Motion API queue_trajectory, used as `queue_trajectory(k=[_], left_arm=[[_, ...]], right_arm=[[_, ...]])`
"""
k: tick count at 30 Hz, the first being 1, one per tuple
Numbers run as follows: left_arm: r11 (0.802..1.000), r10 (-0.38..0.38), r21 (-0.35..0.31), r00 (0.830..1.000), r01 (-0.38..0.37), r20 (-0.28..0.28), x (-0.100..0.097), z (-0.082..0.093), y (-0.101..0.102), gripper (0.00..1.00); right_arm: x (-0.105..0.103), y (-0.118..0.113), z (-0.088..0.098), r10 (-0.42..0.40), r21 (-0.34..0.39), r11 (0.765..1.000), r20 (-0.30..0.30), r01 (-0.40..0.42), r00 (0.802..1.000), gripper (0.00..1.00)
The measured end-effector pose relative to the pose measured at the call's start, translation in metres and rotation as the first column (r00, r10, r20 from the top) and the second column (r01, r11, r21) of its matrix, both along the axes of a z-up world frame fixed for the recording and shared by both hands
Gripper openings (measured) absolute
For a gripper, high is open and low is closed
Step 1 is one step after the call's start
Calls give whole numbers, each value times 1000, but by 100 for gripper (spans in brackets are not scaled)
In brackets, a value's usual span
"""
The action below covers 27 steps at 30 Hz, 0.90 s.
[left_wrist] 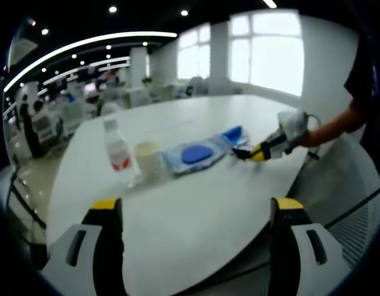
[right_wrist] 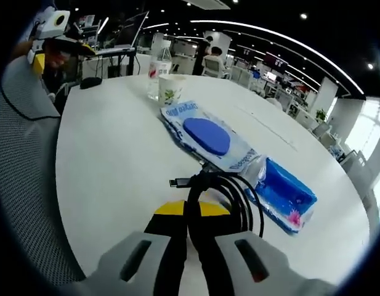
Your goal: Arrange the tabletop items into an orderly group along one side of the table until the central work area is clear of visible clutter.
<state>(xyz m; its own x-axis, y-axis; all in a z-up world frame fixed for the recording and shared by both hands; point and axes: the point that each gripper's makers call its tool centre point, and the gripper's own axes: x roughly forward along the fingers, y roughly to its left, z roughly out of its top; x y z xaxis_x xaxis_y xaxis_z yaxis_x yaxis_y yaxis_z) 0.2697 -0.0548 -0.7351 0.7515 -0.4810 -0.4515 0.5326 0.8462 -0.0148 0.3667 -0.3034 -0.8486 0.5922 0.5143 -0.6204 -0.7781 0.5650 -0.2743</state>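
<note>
On the white table (left_wrist: 177, 228) stand a clear water bottle (left_wrist: 117, 148) with a red label and a white paper cup (left_wrist: 148, 159). Beside them lie a wet-wipes pack (left_wrist: 193, 154) with a blue lid and a blue tissue pack (left_wrist: 234, 134). My left gripper (left_wrist: 197, 205) is open near the table's edge, holding nothing. My right gripper (right_wrist: 190, 211) is shut on a coiled black cable (right_wrist: 233, 191), just in front of the wipes pack (right_wrist: 208, 137) and the tissue pack (right_wrist: 285, 192). The right gripper (left_wrist: 240, 152) also appears beside the tissue pack, held by a person's hand.
A mesh chair (right_wrist: 23, 160) stands at the table's edge; another mesh chair back (left_wrist: 356, 209) is at the right. The cup (right_wrist: 170, 89) and bottle (right_wrist: 159, 66) stand at the far side, with a small black object (right_wrist: 90, 82) nearby. The left gripper (right_wrist: 51, 28) shows far off.
</note>
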Motion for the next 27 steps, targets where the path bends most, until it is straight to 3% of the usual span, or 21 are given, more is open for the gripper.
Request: queue_trajectory(k=[14,21,27], left_arm=[[1000,-7,1,1000,7,3,-1,1,-1,96],[1000,-16,2,1000,16,4,-1,1,-3,96],[1000,-15,6,1000,14,11,0,2,-2,97]], right_arm=[[-8,2,-19,38,-51,998,-29,-40,999,6],[-7,3,-17,47,-50,998,-27,-48,999,8],[-5,0,0,3,6,1000,-17,-3,1000,20]])
